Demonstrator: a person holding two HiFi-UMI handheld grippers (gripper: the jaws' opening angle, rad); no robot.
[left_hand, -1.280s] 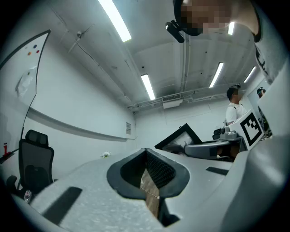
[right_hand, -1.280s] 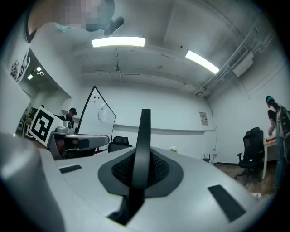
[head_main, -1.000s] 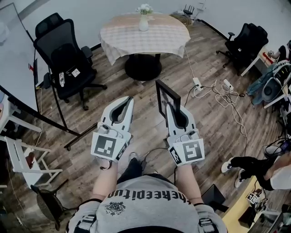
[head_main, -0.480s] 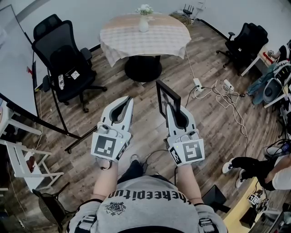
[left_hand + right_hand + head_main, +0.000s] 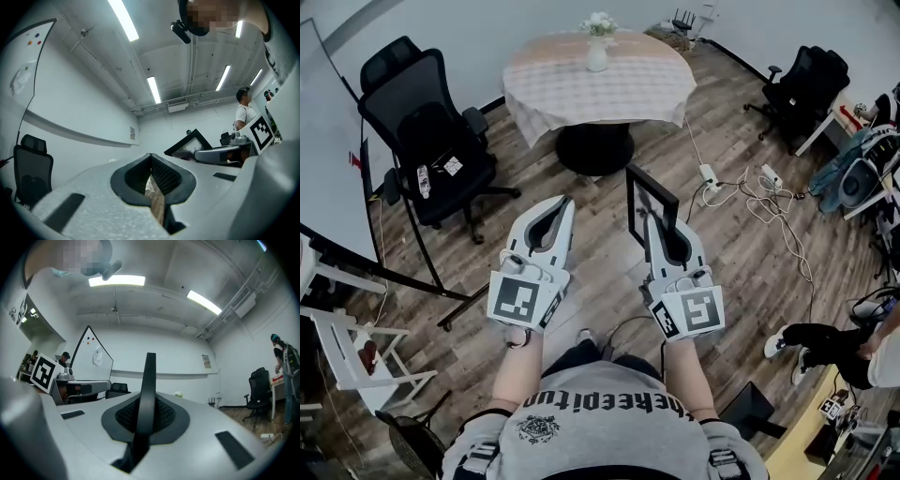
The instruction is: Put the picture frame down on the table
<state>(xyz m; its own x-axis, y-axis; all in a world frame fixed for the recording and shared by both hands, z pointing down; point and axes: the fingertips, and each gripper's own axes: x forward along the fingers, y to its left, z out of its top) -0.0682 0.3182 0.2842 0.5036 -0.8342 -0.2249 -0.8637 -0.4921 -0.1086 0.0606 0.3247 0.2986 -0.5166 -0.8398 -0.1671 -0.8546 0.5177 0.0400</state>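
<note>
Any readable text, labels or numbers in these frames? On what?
"thekeepitun…": shirt print, upside down, ends creased; best guess.
Wall notice: too small to read.
Tags on chair seat: too small to read.
Cube markers: coded patterns, no words.

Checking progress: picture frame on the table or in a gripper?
In a gripper: the right gripper clamps the picture frame upright above the floor, short of the table.

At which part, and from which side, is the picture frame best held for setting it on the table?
Probably its lower edge, from the person's side, as the right gripper does now. The picture frame stands upright and edge-on to the jaws, so they close on its flat front and back.
</note>
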